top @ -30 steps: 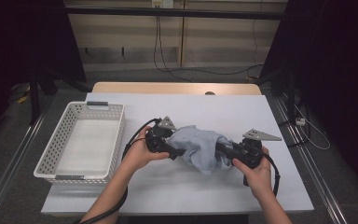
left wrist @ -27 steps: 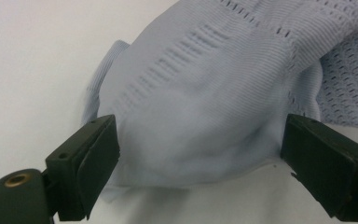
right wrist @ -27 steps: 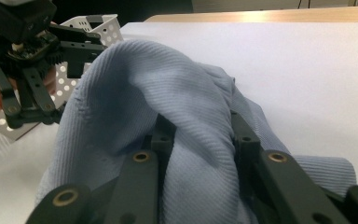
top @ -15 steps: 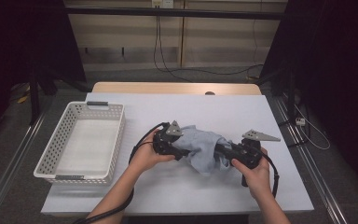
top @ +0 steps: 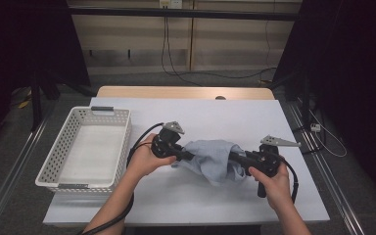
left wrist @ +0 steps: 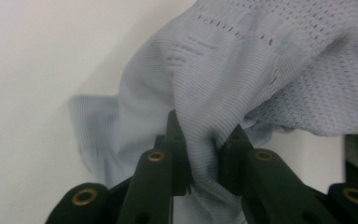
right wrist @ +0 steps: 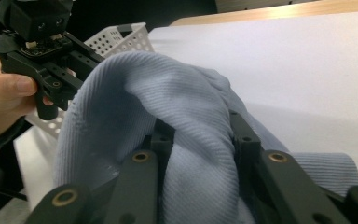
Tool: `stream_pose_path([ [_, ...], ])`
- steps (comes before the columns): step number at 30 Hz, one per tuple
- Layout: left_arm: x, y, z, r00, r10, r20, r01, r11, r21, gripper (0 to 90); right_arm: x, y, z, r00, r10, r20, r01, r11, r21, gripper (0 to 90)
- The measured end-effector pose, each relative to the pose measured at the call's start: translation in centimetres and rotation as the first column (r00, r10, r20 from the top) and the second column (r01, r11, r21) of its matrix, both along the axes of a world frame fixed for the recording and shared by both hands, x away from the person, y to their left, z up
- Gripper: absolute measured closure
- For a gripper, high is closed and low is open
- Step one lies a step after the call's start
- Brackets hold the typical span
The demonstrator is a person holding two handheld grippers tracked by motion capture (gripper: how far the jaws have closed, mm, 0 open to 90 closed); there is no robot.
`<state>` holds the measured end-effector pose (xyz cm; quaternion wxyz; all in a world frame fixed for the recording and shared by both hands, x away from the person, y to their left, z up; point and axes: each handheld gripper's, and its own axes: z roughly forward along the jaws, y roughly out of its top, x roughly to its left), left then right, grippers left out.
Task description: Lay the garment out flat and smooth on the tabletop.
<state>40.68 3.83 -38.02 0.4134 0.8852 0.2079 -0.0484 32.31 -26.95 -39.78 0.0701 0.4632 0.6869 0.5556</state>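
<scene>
Left gripper (top: 188, 155): matte black body, grey three-cornered plate on top, black cable looping off its near-left side. Jaws are black link bars pinned with brass-ringed rivets. Right gripper (top: 235, 157): same black build, grey plate on top, black pistol-style handle, black cable curving off its right. Forearms bare; no sleeves or gloves seen on either hand (top: 144, 159).

Lab recording booth: black curtains (top: 39, 44), hanging cables (top: 176, 54), white-covered table (top: 235, 112).

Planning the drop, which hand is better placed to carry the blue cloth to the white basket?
Left, probably. The left gripper grips the blue cloth on the side nearer the white basket; the right gripper grips its far side.
</scene>
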Motion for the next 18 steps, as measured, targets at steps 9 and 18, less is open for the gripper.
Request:
stream_pose_path([
  [9,1.5,0.9,-1.1,0.9881,0.149,-0.038,-0.151,0.9873,-0.049,78.4,0.8,-0.3,-1.6,0.996,-0.078,0.043,0.08,0.995,-0.05,38.7],
  [18,2.8,1.4,-2.0,0.9628,0.263,-0.064,-0.266,0.9627,-0.049,78.8,-0.1,-0.4,-0.6,0.9912,-0.075,0.109,0.084,0.993,-0.081,29.4],
])
